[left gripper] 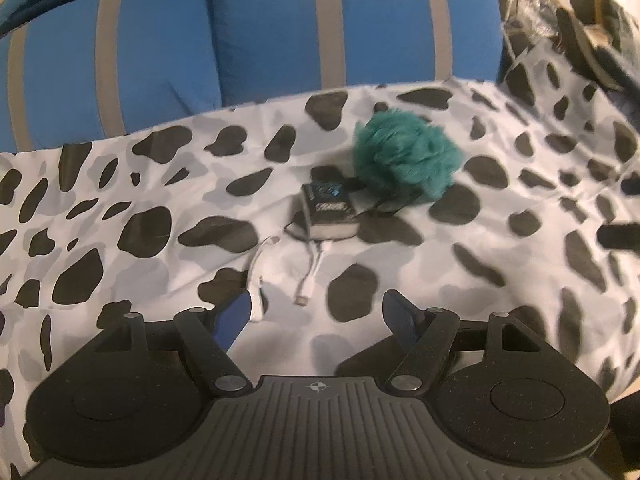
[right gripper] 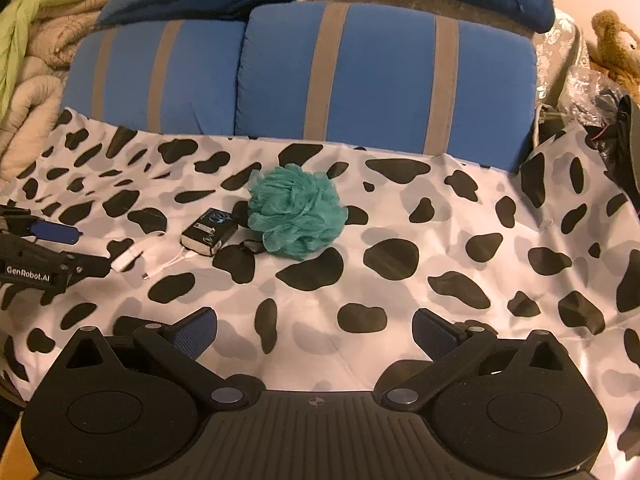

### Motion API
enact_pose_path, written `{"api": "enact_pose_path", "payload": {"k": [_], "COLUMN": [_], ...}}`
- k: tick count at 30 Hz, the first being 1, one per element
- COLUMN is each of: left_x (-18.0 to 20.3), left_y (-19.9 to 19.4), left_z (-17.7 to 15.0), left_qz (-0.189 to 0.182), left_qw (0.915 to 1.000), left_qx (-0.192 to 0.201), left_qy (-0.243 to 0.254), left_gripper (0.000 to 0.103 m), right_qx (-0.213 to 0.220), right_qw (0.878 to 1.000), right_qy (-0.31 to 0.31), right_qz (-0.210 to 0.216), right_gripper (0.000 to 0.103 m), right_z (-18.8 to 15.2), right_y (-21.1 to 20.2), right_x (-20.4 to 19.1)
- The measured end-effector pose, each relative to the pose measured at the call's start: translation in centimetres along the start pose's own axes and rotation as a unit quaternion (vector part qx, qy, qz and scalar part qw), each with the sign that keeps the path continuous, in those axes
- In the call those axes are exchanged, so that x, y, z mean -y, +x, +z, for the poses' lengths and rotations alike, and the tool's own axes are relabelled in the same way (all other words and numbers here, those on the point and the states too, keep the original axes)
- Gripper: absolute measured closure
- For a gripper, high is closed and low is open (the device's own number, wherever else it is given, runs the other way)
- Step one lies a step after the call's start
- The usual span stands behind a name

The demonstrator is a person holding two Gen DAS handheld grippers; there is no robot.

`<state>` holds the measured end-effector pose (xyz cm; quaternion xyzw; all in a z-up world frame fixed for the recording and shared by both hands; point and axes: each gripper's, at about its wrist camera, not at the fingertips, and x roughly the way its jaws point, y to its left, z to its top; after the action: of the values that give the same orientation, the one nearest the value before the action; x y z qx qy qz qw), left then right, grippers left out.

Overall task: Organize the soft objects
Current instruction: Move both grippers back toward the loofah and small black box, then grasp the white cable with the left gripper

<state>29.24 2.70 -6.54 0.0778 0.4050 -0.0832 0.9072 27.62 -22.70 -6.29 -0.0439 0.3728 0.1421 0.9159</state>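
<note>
Left claw (left gripper: 316,312) nearest the lens: blue pads spread wide, nothing between them. A white cable (left gripper: 310,276) lies just ahead of its fingertips. Right claw (right gripper: 314,330) equally parted and empty above bare sheet.

Surface: a bed under a white sheet (right gripper: 400,208) with black and grey cow-style blotches. Two blue pillows with grey stripes (right gripper: 384,76) stand along the far edge; darker blue bedding is piled behind them. Pale quilt and green fabric far left, a tan plush toy (right gripper: 612,44) far right.

Writing: "GenRobot.AI" on the left claw's body, seen from the right wrist view.

Teal mesh bath pouf (right gripper: 296,212) sits mid-sheet, well ahead of both claws, just beside a small dark box (right gripper: 208,232), whose label is unreadable.
</note>
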Motion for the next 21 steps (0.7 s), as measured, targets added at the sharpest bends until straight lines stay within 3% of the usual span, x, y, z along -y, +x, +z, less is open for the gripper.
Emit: {"api": "enact_pose_path", "payload": {"k": [6, 11, 15, 18, 21], "left_x": [-0.3, -1.3, -2.4, -3.1, -3.9], "left_y": [2.2, 4.3, 6.2, 7.6, 8.9], "left_z": [-0.2, 0.1, 0.5, 0.6, 0.7], "left_qz": [0.019, 0.014, 0.015, 0.014, 0.01], "left_qw": [0.9979, 0.9978, 0.9981, 0.9982, 0.998], "left_qx": [-0.001, -0.013, -0.034, -0.047, -0.06], "left_qy": [0.063, 0.063, 0.05, 0.034, 0.015], "left_gripper": [0.031, 0.033, 0.049, 0.05, 0.063], "right_qx": [-0.012, -0.02, -0.021, -0.03, -0.031], "right_qw": [1.0, 0.999, 0.999, 0.999, 0.999], "right_qy": [-0.016, -0.019, -0.022, -0.016, -0.016], "right_qz": [0.003, 0.018, 0.024, 0.026, 0.03], "right_gripper": [0.0, 0.0, 0.0, 0.0, 0.0], "right_z": [1.0, 1.9, 2.1, 2.0, 1.9], "right_y": [2.5, 3.6, 4.0, 4.4, 4.4], "right_x": [-0.8, -1.7, -2.0, -2.0, -1.9]}}
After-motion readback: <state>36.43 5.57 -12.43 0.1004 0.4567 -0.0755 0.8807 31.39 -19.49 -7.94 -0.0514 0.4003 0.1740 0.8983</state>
